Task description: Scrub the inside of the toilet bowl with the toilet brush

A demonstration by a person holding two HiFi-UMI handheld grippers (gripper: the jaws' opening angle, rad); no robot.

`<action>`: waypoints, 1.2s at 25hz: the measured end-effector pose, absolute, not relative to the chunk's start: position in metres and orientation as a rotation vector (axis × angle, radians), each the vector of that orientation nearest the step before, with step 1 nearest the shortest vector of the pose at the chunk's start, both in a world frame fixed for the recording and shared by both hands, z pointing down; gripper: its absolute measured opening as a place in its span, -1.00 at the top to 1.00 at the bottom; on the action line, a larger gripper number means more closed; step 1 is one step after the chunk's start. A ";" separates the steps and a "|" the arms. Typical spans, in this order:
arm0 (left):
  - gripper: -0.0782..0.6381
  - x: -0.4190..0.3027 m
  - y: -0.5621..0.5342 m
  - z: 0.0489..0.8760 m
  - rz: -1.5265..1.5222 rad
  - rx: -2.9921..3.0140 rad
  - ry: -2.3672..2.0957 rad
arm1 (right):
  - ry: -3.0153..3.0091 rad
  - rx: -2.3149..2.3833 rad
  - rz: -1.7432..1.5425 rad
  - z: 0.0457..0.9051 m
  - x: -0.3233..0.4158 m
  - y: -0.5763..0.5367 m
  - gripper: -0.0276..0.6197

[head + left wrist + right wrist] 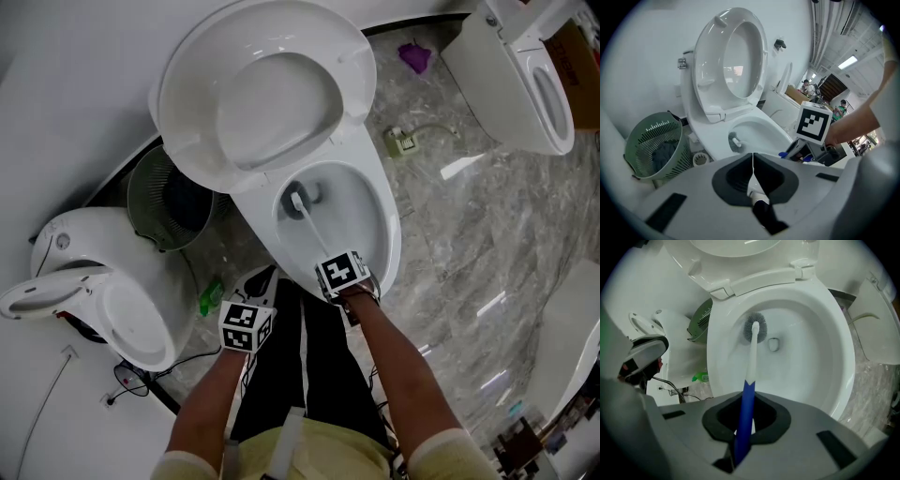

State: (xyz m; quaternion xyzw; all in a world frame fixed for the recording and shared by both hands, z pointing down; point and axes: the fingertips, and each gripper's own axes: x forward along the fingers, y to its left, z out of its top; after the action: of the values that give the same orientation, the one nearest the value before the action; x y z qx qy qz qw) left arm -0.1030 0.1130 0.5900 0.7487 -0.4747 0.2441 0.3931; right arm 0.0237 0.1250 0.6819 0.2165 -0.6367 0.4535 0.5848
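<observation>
The white toilet bowl (375,217) stands open with its seat and lid (262,89) raised. A toilet brush (751,363) with a white shaft and blue handle reaches into the bowl; its grey bristle head (755,327) rests on the bowl's inner wall above the drain hole (774,344). My right gripper (743,427) is shut on the blue handle, held over the bowl's front rim (342,274). My left gripper (753,176) is shut with nothing in it, held low to the left of the bowl (754,133), from where it sees the brush head (735,142).
A green slatted waste basket (169,199) stands left of the toilet. Another white toilet (103,291) sits at lower left with cables and a green bottle (211,297) beside it. A third toilet (525,80) is at upper right. Marble floor (469,244) lies to the right.
</observation>
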 end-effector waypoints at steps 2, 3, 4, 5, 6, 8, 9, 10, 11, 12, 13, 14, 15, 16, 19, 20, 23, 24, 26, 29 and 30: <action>0.74 -0.103 0.111 0.589 0.616 1.900 -1.206 | -1.503 0.509 1.026 0.683 0.024 0.116 0.82; 0.74 -0.102 0.111 0.588 0.616 1.902 -1.204 | -1.504 0.512 1.014 0.683 0.026 0.112 0.82; 0.74 -0.102 0.110 0.588 0.616 1.905 -1.201 | -1.503 0.516 1.004 0.684 0.027 0.108 0.82; 0.74 -0.101 0.110 0.587 0.618 1.909 -1.197 | -1.503 0.521 0.996 0.684 0.028 0.104 0.82; 0.74 -0.101 0.109 0.587 0.619 1.914 -1.193 | -1.503 0.528 0.992 0.684 0.029 0.099 0.82; 0.74 -0.100 0.108 0.587 0.623 1.919 -1.186 | -1.503 0.548 0.993 0.684 0.032 0.090 0.82; 0.74 -0.100 0.108 0.587 0.625 1.921 -1.184 | -1.501 0.560 0.997 0.684 0.034 0.085 0.81; 0.74 -0.099 0.108 0.587 0.627 1.922 -1.181 | -1.499 0.571 1.001 0.684 0.037 0.081 0.82; 0.74 -0.098 0.108 0.587 0.629 1.925 -1.178 | -1.494 0.582 1.004 0.685 0.040 0.078 0.82; 0.74 -0.097 0.108 0.587 0.631 1.929 -1.173 | -1.485 0.593 1.007 0.685 0.045 0.075 0.82; 0.74 -0.096 0.108 0.587 0.633 1.934 -1.167 | -1.473 0.606 1.011 0.686 0.051 0.074 0.82; 0.74 -0.094 0.107 0.586 0.636 1.940 -1.160 | -1.460 0.620 1.017 0.686 0.058 0.073 0.82; 0.74 -0.093 0.107 0.586 0.639 1.945 -1.154 | -1.448 0.637 1.028 0.687 0.064 0.072 0.82; 0.74 -0.092 0.107 0.586 0.643 1.951 -1.147 | -1.437 0.655 1.043 0.687 0.071 0.071 0.82; 0.74 -0.089 0.106 0.585 0.653 1.966 -1.129 | -1.391 0.714 1.083 0.684 0.092 0.073 0.82; 0.74 -0.089 0.105 0.585 0.654 1.970 -1.124 | -1.368 0.731 1.090 0.682 0.100 0.075 0.82; 0.74 -0.086 0.104 0.582 0.662 1.986 -1.107 | -1.344 0.761 1.107 0.681 0.117 0.081 0.82; 0.74 -0.085 0.103 0.582 0.665 1.991 -1.101 | -1.344 0.767 1.111 0.681 0.121 0.082 0.82; 0.74 -0.084 0.102 0.581 0.671 2.002 -1.090 | -1.338 0.779 1.116 0.681 0.128 0.088 0.82; 0.74 -0.080 0.101 0.579 0.679 2.017 -1.074 | -1.309 0.796 1.141 0.679 0.138 0.101 0.82; 0.74 -0.079 0.101 0.578 0.681 2.023 -1.068 | -1.300 0.804 1.153 0.678 0.140 0.106 0.82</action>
State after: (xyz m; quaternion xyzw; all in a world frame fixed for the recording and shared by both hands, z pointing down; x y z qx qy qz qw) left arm -0.0786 0.1007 0.5779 0.7879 -0.4160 0.2651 0.3686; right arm 0.1401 0.1062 0.6778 0.3432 -0.5550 0.4924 0.5759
